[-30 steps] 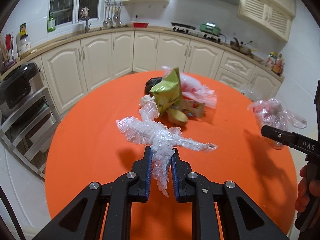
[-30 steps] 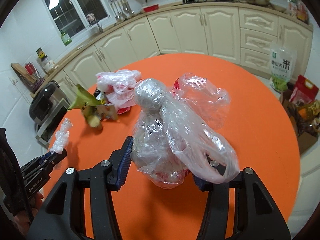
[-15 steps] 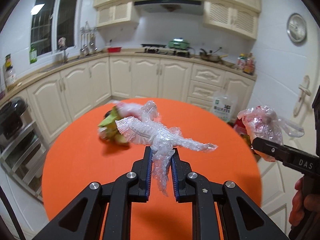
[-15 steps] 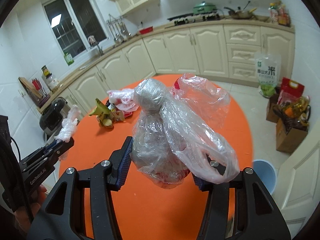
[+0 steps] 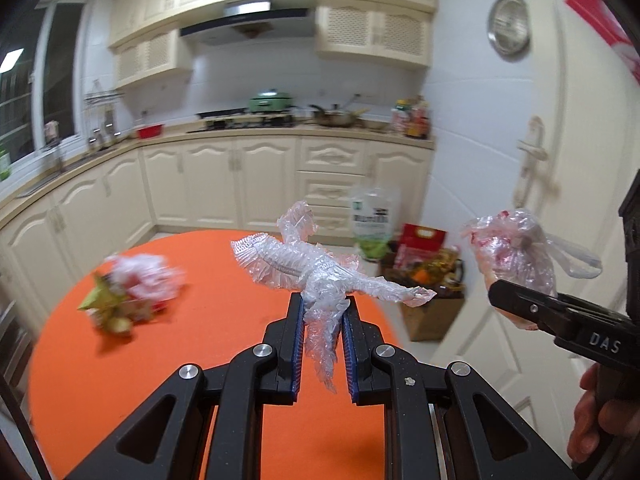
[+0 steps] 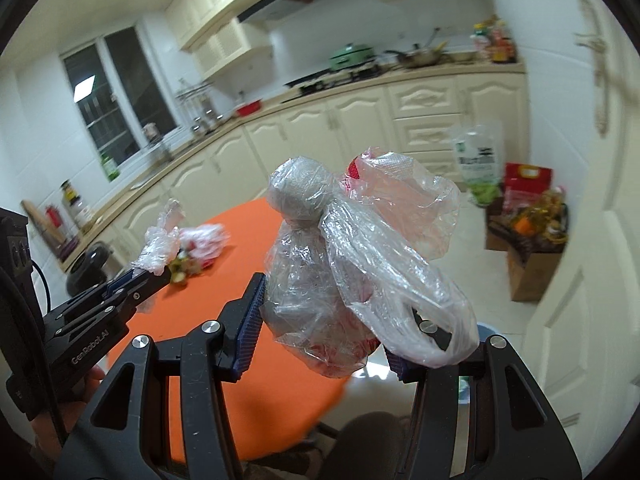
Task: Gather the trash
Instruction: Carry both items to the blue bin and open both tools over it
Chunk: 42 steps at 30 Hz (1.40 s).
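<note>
Both grippers tilt downward over the orange counter (image 5: 208,320): left gripper (image 5: 321,322) fingers pinch bubble wrap (image 5: 316,276); right gripper (image 6: 324,324), half-open, clamps a plastic bag (image 6: 340,264).

Cream cabinets (image 5: 224,188) are lining a white-tiled kitchen; a range hood (image 5: 248,26) is hanging over the stove, a round clock (image 5: 509,24) is hanging beside a white door (image 5: 532,208), dark windows (image 6: 116,100) are reflecting ceiling light.

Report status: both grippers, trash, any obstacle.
Left gripper shut on bubble wrap. Right gripper shut on plastic bag. Trash pile remains on table. No obstacle visible.
</note>
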### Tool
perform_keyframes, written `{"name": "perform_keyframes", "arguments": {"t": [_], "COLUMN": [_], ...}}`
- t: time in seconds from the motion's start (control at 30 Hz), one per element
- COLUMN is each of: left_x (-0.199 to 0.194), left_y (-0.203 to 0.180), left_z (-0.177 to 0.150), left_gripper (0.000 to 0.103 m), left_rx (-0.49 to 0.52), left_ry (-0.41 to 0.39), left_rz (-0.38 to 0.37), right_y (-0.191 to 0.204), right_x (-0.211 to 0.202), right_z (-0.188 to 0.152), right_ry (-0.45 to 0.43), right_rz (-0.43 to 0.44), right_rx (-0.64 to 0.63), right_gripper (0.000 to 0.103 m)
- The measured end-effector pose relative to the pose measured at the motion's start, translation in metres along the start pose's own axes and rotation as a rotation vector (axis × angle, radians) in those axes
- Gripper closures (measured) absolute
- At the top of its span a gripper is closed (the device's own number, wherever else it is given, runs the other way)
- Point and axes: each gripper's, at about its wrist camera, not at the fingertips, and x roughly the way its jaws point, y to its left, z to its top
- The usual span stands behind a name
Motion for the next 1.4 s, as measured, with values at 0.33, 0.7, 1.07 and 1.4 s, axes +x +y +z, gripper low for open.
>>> {"name": "perform_keyframes", "arguments": {"t": [0.33,0.7,1.07,1.4], "left_x": [0.081,0.221,0.396,0.496], "left_y": [-0.036,-0.090,-0.129,-0.150], "left_z": [0.036,0.037,0.018,0.023], "left_gripper": [0.089,0.089,0.089,0.057], "left_rx": [0.064,0.109,0.048,0.018], "left_ry": [0.090,0.326,0.590,0.692], "left_rz": [-0.180,-0.245,-0.210,-0.130], "right_y": [-0.106,-0.214,-0.306,-0.346], "right_x": [-0.027,0.043,0.159,0.205], "right_z": [0.006,-0.014,-0.061,-0.088], "right_ry": [-0.026,0.116,0.329,0.394], "right_rz": [-0.148,-0.212,-0.173,-0.148], "right_rx": [0.138,0.298,0.470,0.600], "right_gripper": [0.054,0.053,0.053,0.042]}}
